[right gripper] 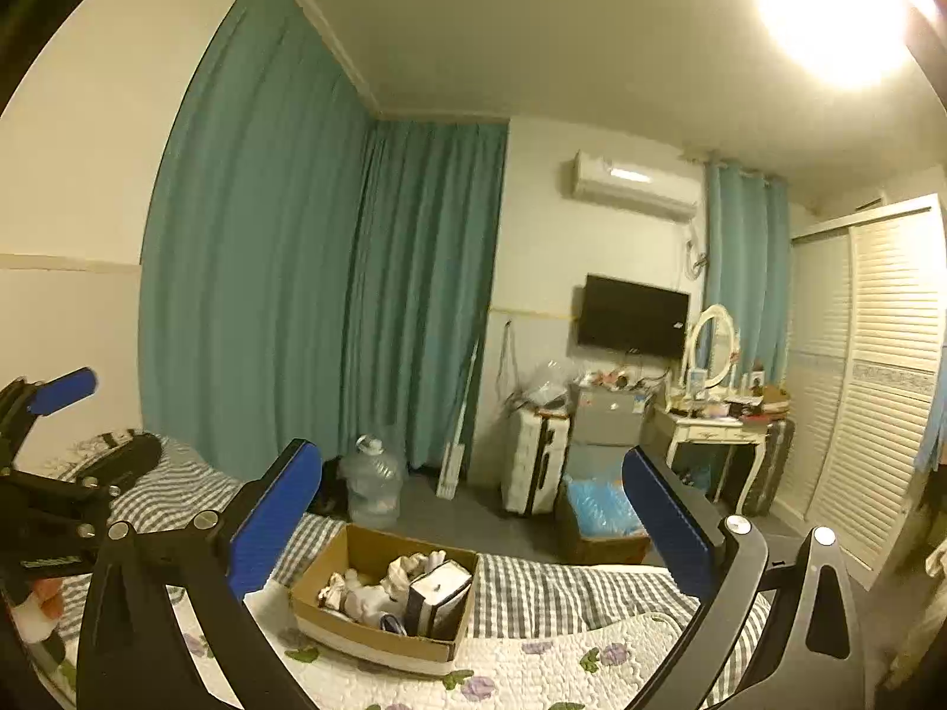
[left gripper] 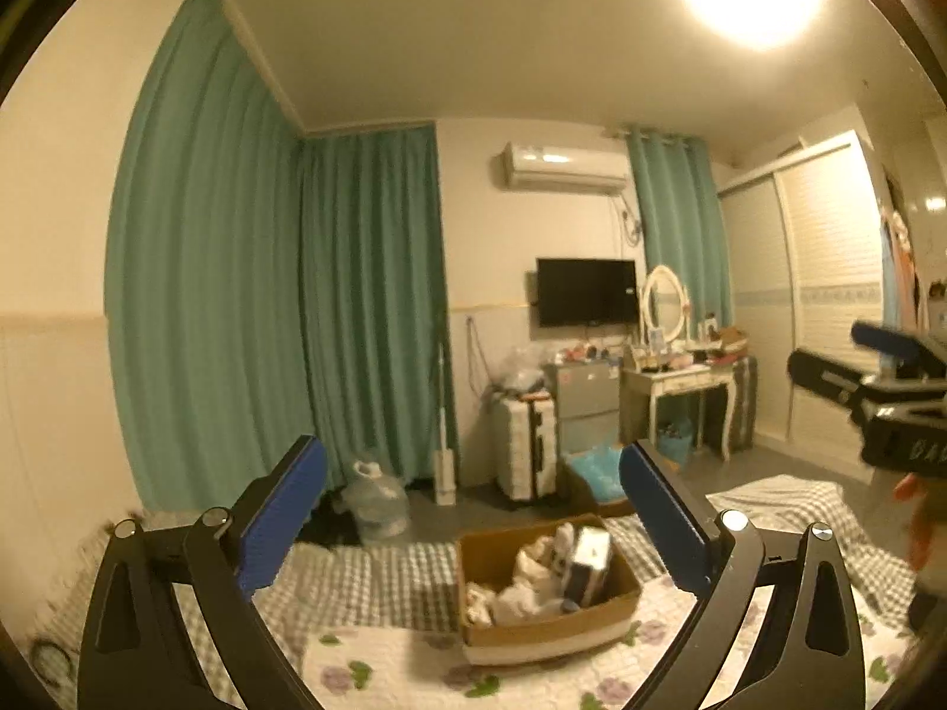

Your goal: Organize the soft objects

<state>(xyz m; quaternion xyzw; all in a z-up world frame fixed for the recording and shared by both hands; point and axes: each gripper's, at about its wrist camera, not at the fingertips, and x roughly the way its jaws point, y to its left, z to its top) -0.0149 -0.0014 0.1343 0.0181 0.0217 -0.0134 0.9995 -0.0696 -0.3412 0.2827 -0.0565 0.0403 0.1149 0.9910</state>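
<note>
Both tongs, left tongs and right tongs, hang released and empty above the cardboard box, whose pale soft objects look light and limp, best pinched at a bunched fold.

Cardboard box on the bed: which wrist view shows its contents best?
The right wrist view: the cardboard box is sharp, showing crumpled pale soft items beside a dark boxy object. In the left wrist view the box is blurred, its contents indistinct.
</note>
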